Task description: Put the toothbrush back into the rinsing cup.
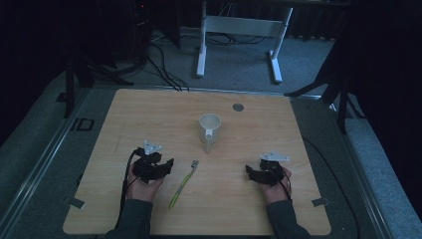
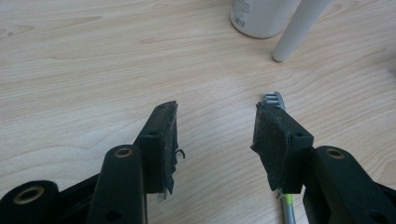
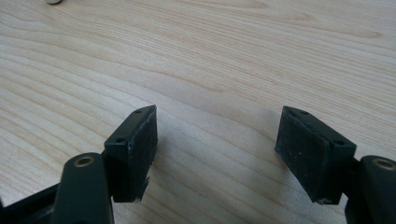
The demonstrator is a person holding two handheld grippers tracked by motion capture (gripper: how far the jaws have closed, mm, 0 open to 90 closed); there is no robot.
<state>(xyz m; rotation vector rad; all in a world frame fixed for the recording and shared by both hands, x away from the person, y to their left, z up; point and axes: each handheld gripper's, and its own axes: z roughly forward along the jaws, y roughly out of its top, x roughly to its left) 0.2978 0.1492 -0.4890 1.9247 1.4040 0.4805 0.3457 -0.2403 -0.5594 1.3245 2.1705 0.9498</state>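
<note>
A white mug [image 1: 209, 128] with a long handle stands upright near the middle of the wooden table [image 1: 149, 109]. A green and grey toothbrush [image 1: 182, 183] lies in front of it, head pointing away from me. My left gripper [image 1: 166, 166] rests on the table just left of the toothbrush, open, with bare wood between its fingers. In the left gripper view the mug's base [image 2: 261, 18] and handle [image 2: 299, 28] are ahead, and the toothbrush head [image 2: 273, 99] peeks from behind the right-hand jaw. My right gripper [image 1: 252, 173] rests at the right, open over bare wood [image 3: 215, 126].
A small grey round disc [image 1: 238, 106] is set into the table's far side. Tape tabs [image 1: 321, 201] mark the near corners. Beyond the table a white desk frame [image 1: 239, 35] and cables lie on grey carpet. Dark stands flank both sides.
</note>
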